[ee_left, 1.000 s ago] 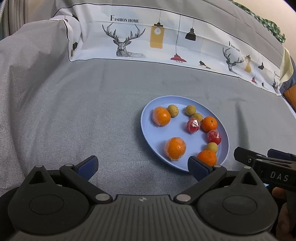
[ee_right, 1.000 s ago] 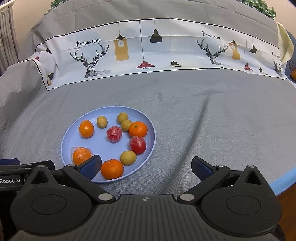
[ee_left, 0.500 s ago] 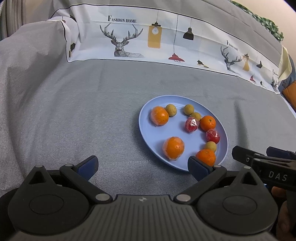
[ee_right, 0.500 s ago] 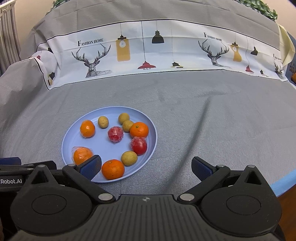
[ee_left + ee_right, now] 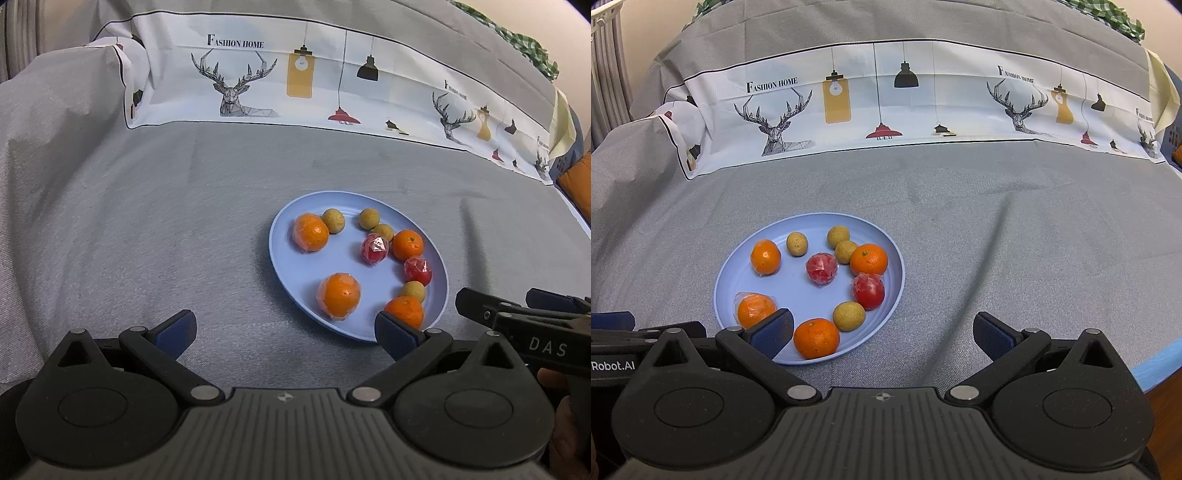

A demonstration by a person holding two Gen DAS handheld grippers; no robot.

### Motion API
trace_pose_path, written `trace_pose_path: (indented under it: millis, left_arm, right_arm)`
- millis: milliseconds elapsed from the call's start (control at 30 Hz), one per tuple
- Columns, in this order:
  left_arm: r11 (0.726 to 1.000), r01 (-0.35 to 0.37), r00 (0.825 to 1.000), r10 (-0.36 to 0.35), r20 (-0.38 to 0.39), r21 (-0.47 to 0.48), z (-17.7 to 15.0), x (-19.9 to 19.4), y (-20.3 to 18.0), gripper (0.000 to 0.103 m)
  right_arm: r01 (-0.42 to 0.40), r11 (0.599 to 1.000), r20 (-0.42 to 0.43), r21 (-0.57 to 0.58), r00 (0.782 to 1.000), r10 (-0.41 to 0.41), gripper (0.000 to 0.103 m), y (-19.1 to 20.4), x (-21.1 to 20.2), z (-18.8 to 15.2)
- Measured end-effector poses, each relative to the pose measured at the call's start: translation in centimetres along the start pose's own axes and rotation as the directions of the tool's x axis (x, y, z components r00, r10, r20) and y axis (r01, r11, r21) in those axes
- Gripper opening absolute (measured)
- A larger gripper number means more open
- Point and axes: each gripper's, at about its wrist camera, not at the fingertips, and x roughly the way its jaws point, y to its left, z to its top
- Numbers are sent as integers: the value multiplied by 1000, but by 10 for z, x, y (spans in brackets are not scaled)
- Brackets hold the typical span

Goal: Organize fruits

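Fruits on blue plate (image 5: pixel 894 254): film-wrapped oranges (image 5: pixel 755 309) judged slippery, soft; grasp advised across middle. Left tool (image 5: pixel 284 328), right tool (image 5: pixel 882 328) spread, empty.

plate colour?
Pale blue, plain with no pattern. The plate shows best in the right wrist view.

So one blue plate (image 5: pixel 886 236) holds four oranges (image 5: pixel 868 259), two of them in plastic wrap, plus two wrapped red fruits (image 5: pixel 822 268) and four small yellowish-brown round ones (image 5: pixel 849 316). Ten fruits total.
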Motion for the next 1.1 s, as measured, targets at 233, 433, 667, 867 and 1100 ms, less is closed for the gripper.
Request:
trace_pose_path:
  millis: [233,433,667,867,1100]
  left_arm:
    - [1000,13,1000,-13,0,-6,1,2,0,103]
    - [1000,27,1000,-27,0,-9,2,4,0,103]
    - [999,42,999,-42,1,-24,3,7,2,103]
    - [998,48,999,-49,-7,-32,4,11,2,103]
    - [996,79,997,-79,1,-47,6,13,4,103]
  right_arm:
    - [-1,1000,12,3,1000,1,102,0,-1,2]
    - [-3,1000,18,4,1000,3,102,0,0,1]
    - [11,1000,35,-10,999,-11,102,4,1,2]
    - [10,1000,39,0,999,-10,102,3,4,3]
    - [6,1000,41,4,999,-6,102,2,5,3]
